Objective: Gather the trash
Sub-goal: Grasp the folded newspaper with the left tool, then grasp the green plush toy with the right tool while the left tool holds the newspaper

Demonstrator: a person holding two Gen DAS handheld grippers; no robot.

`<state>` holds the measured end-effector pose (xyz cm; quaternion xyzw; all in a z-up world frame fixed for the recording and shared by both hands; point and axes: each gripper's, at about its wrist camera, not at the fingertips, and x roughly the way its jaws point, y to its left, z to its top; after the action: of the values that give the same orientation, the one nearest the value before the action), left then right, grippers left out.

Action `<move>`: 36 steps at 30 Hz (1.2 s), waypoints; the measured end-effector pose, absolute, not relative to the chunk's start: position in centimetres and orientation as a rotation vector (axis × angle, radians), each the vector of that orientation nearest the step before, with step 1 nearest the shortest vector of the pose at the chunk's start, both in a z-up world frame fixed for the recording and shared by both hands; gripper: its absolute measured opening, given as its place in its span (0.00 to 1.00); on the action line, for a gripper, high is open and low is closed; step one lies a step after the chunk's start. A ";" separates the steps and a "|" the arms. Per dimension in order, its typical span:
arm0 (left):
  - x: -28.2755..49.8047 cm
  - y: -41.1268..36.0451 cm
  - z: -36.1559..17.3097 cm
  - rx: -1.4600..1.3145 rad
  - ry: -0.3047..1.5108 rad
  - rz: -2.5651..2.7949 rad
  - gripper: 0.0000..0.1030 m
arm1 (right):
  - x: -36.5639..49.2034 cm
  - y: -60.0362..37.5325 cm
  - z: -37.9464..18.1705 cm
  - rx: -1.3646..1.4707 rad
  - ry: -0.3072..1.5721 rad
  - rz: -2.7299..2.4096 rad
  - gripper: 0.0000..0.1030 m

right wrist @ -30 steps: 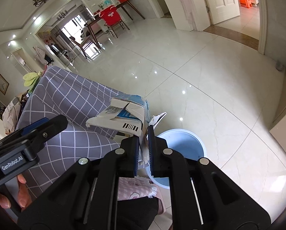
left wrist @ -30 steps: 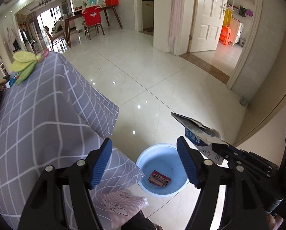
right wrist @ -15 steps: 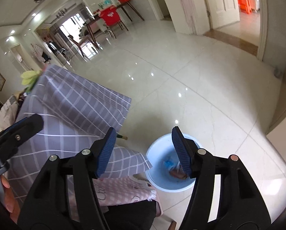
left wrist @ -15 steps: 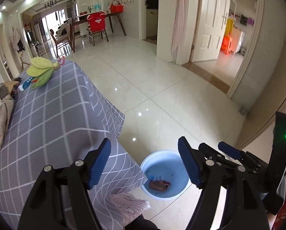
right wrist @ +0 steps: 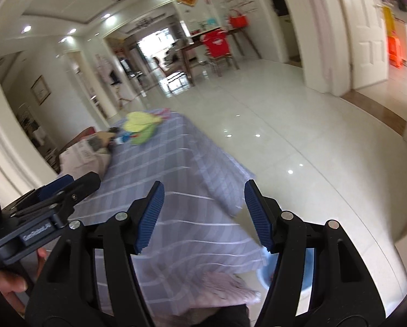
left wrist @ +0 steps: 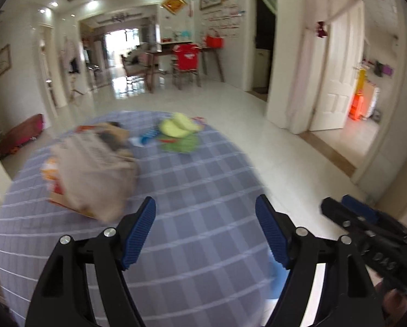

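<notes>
Left gripper [left wrist: 205,224] opening, jaws wide and empty above the checked worktop [left wrist: 198,179]. Right gripper [right wrist: 204,212] open too, holding nothing. Crumpled paper trash [left wrist: 94,169] on the worktop's far left; blue bin [right wrist: 307,267] on floor beside it.

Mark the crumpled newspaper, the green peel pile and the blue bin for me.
crumpled newspaper [left wrist: 94,171], left wrist view, middle of the grey wad.
green peel pile [left wrist: 180,130], left wrist view, on the pale top pieces.
blue bin [right wrist: 308,269], right wrist view, sliver of rim behind the right tongs' finger.
</notes>
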<state>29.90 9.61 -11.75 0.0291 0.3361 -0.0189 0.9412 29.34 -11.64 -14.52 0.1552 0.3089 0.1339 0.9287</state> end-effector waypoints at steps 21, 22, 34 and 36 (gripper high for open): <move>39.3 15.3 -15.5 0.411 0.790 0.088 0.42 | 40.7 -1.0 -14.0 0.181 0.714 0.367 0.69; 39.4 15.5 -15.4 0.398 0.794 0.075 0.38 | 41.6 -0.5 -14.2 0.168 0.725 0.368 0.69; 38.5 21.2 -8.0 0.087 0.611 0.049 0.02 | 50.2 3.6 -14.7 0.117 0.781 0.381 0.77; 38.6 21.0 -6.9 0.086 0.583 0.056 0.02 | 51.0 4.0 -14.8 0.121 0.786 0.393 0.77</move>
<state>38.56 21.00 -6.87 0.0421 0.2873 0.0278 0.9565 51.01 4.02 -14.78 0.0587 0.3801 0.1904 0.9032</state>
